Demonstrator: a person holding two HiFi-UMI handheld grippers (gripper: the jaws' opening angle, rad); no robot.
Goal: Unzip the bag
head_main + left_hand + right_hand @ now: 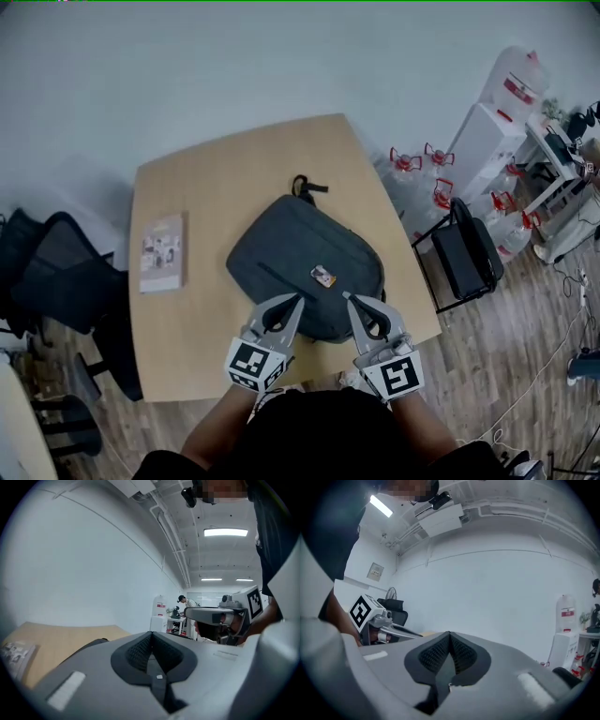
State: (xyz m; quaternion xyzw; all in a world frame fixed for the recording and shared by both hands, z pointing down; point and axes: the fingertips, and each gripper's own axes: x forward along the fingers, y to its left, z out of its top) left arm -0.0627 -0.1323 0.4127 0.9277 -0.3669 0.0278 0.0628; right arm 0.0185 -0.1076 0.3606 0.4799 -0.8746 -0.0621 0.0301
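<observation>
1. The bag (pixel 300 248) lies flat on the counter (pixel 206 187), nearer the near-right corner than the middle, with its carry loop (pixel 305 186) pointing to the far edge
2. From above, the bag's shell looks smooth and shut; I see no gap or spread flap, so I judge the zip not yet opened at all
3. My left gripper (pixel 298 298) hangs over the bag's near edge, its jaws pressed together with nothing between them; its own view shows only bare pads meeting
4. My right gripper (pixel 347 298) sits just beside it, also over the near edge, jaws likewise closed on nothing
5. Whether either tip touches the fabric I cannot tell from the head view
6. A small light patch (pixel 323 276) sits on the bag's top, between and just beyond the two tips; it may be a label or a zip pull, but it is too small to say which
7. The zip line itself I cannot pick out, so finding the pull comes first
8. Left to do, as I judge it: open one gripper and pinch the pull, steady the bag with the other, then run the zip round, which is the whole task
9. A booklet (pixel 162 251) lies by the counter's left edge, well apart from the bag and out of the way
</observation>
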